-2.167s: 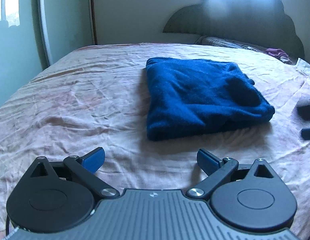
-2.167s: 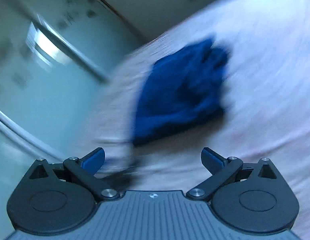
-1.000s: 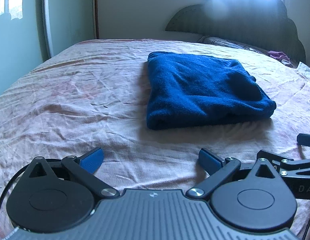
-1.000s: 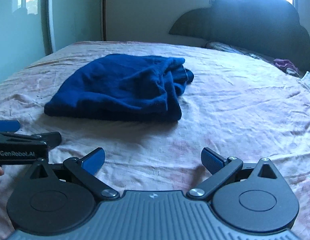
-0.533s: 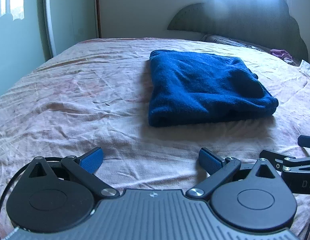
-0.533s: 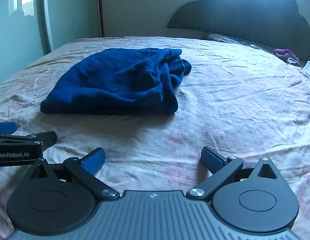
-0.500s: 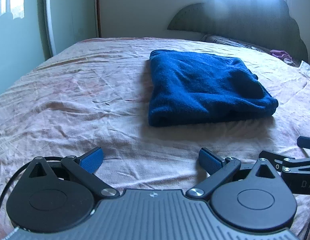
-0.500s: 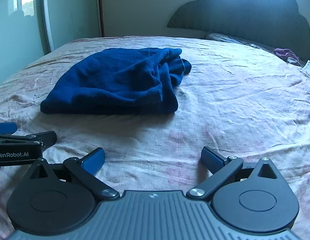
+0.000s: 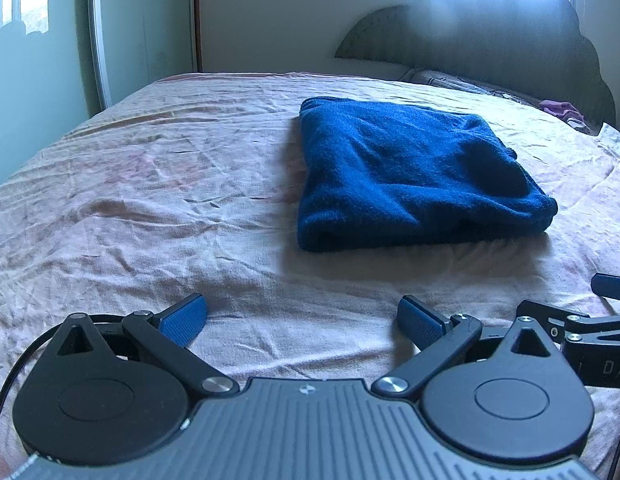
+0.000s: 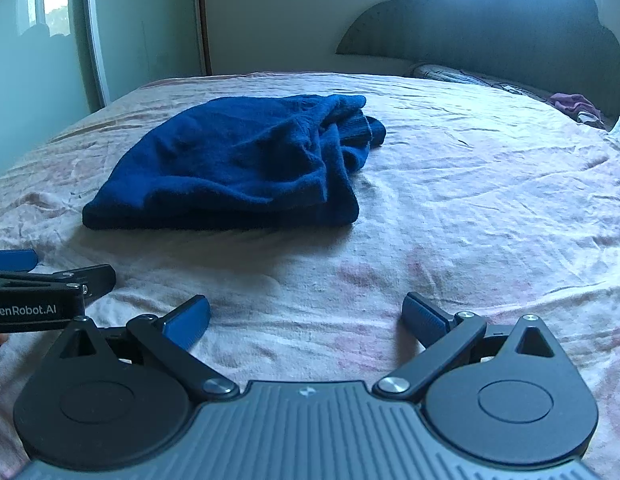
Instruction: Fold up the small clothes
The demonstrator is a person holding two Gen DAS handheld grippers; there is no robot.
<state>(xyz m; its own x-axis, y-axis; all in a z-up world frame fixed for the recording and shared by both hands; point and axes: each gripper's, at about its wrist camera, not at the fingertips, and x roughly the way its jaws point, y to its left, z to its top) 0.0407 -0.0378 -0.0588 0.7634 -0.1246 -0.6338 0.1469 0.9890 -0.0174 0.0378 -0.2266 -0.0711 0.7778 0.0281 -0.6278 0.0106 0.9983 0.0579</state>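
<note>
A dark blue knitted garment (image 9: 409,176) lies folded into a thick rectangle on the pink bed sheet (image 9: 150,184). It also shows in the right wrist view (image 10: 238,168), left of centre, with loose folds at its right end. My left gripper (image 9: 302,318) is open and empty, low over the sheet, well short of the garment. My right gripper (image 10: 306,320) is open and empty, beside the left one. Each gripper shows at the edge of the other's view.
A dark padded headboard (image 9: 489,48) stands at the far end of the bed. A small purple cloth (image 9: 561,108) lies near it at the right. A mirrored wardrobe door (image 9: 42,60) stands on the left. The bed sheet (image 10: 489,200) is wrinkled.
Over the last second both grippers have stayed almost still, drifting only slightly. Earlier the right gripper swung fast into its place beside the left one. The garment has not moved.
</note>
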